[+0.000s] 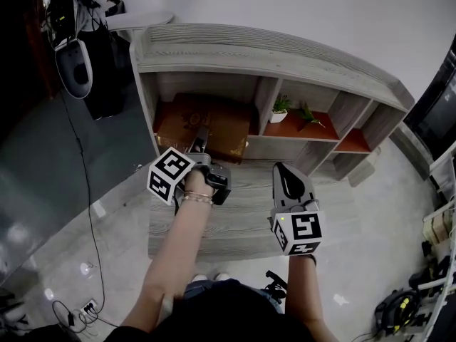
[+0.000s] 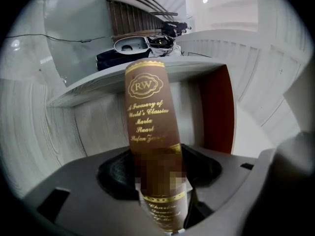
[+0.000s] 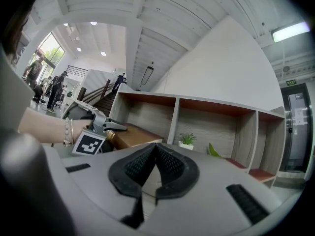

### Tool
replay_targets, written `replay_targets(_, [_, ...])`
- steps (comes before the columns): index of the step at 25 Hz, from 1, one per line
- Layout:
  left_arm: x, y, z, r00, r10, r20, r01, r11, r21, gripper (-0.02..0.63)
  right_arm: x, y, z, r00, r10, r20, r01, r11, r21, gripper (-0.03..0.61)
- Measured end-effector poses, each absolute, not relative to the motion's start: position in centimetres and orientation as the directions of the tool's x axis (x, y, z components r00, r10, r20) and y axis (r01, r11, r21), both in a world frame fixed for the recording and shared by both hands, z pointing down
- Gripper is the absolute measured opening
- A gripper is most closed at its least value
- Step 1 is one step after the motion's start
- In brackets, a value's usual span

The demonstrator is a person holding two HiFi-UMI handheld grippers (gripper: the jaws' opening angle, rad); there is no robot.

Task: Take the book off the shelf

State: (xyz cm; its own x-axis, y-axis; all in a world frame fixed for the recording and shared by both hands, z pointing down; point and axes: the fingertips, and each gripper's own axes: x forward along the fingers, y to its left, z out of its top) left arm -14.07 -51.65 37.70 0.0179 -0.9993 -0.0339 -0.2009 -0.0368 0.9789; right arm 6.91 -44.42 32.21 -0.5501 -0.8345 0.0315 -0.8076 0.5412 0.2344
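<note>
Right gripper [image 1: 283, 169] nearest, jaws closed together, nothing in them. Left gripper [image 1: 201, 141] clamped on spine of brown book [image 1: 222, 125]. Book lies flat in shelf's [image 1: 285, 57] left compartment. Middle compartment: small potted plant [image 1: 281, 108], green leaves [image 1: 308, 112] beside it.

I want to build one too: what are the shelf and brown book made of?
Shelf: looks like pale grey wood or wood-look board, matte, with grain lines. Book: brown cover, perhaps leather or imitation, slight sheen, gold-stamped lettering.
</note>
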Motion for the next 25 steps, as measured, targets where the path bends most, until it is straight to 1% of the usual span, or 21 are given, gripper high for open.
replay_targets(8, [-15.3, -49.8, 37.4, 0.057, -0.994, -0.098, -0.224, -0.109, 0.969, 0.241, 5.7, -43.5, 33.0, -0.553, -0.832, 0.043, -0.809, 0.549, 0.208, 0.015])
replay_targets(17, [-16.7, -47.7, 35.0, 0.103, -0.978, -0.180, -0.382, -0.206, 0.901, 0.230, 3.5, -42.8, 33.3, -0.546, -0.836, 0.061, -0.813, 0.546, 0.202, 0.015])
replay_targets(21, [-16.9, -46.1, 33.9, 0.151, -0.966, -0.209, -0.465, -0.256, 0.848, 0.227, 2.6, -42.2, 33.2, -0.538, -0.841, 0.053, -0.820, 0.537, 0.200, 0.015])
replay_targets(25, [-16.8, -44.2, 33.9, 0.212, -0.955, -0.208, -0.539, -0.292, 0.790, 0.224, 1.7, -41.0, 33.2, -0.530, -0.847, 0.042, -0.824, 0.526, 0.209, 0.015])
